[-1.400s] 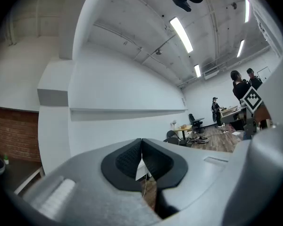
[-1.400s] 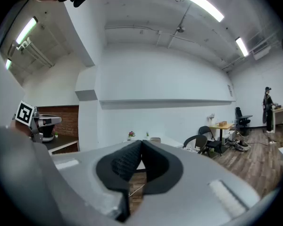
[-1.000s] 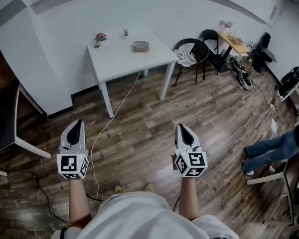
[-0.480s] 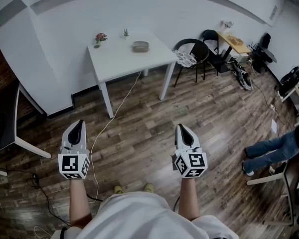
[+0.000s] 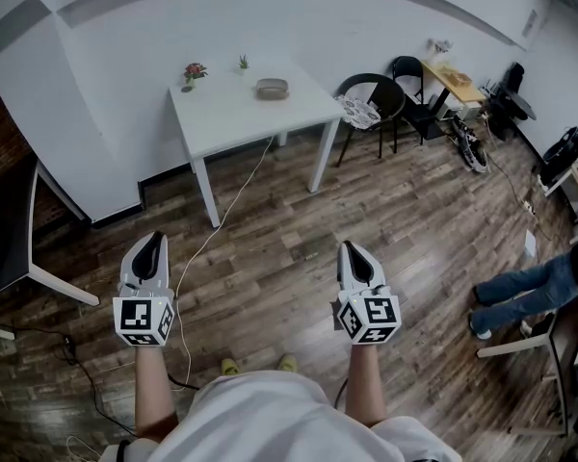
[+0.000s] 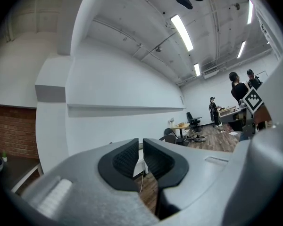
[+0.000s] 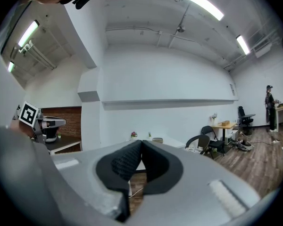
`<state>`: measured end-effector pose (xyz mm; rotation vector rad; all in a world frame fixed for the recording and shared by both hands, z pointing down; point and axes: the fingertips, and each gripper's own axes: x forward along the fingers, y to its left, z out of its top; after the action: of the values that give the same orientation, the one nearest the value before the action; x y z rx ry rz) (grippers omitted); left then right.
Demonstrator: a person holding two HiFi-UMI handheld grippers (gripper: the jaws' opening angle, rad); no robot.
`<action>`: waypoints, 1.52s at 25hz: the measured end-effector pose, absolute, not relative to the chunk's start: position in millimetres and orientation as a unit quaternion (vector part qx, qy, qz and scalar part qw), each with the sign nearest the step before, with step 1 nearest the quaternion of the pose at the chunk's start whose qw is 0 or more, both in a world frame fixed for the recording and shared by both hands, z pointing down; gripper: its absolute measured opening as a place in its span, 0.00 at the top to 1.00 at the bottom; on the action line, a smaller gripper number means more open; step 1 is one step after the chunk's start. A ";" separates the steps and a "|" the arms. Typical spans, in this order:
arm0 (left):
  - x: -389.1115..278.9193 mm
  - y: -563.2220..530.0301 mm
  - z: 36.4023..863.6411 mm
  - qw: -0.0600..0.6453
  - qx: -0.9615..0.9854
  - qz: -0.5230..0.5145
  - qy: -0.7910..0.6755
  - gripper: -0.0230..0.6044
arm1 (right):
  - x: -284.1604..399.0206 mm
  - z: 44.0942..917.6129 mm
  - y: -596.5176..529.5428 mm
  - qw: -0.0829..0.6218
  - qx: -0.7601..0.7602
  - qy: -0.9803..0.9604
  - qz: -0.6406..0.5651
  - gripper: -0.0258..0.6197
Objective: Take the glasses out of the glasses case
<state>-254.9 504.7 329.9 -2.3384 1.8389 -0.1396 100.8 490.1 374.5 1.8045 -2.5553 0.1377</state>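
Note:
The glasses case point(image 5: 272, 89), a small grey-brown oval, lies shut on the far side of a white table point(image 5: 231, 118) several steps ahead of me. The right gripper view shows the case point(image 7: 156, 140) just past the jaws. My left gripper point(image 5: 152, 240) and right gripper point(image 5: 352, 247) hang over the wooden floor, well short of the table. Both are shut with nothing between the pads. The left gripper point(image 6: 140, 143) and the right gripper point(image 7: 141, 143) point toward the white wall. No glasses are visible.
A small flower pot point(image 5: 193, 72) and a tiny plant point(image 5: 243, 64) stand on the table's back edge. A white cable point(image 5: 207, 243) runs across the floor. Black chairs point(image 5: 376, 99) stand to the right, a dark table point(image 5: 10, 248) to the left, a person's legs point(image 5: 520, 292) at far right.

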 end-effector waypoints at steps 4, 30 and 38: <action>-248.2 504.0 331.0 0.077 -0.787 -0.050 0.610 0.82 | 103.4 372.7 490.1 0.006 0.574 -0.818 0.044 0.96; -146.9 486.7 323.7 0.088 -0.775 -0.081 0.621 0.82 | 205.6 379.8 463.6 -0.020 0.558 -0.828 0.054 0.96; -115.0 453.0 325.6 0.090 -0.787 -0.082 0.605 0.82 | 239.9 384.0 447.9 -0.021 0.575 -0.816 0.053 0.96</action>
<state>-115.0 453.0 325.6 -2.3391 1.7988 -0.2444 239.9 447.9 384.0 1.8310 -2.5997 0.1700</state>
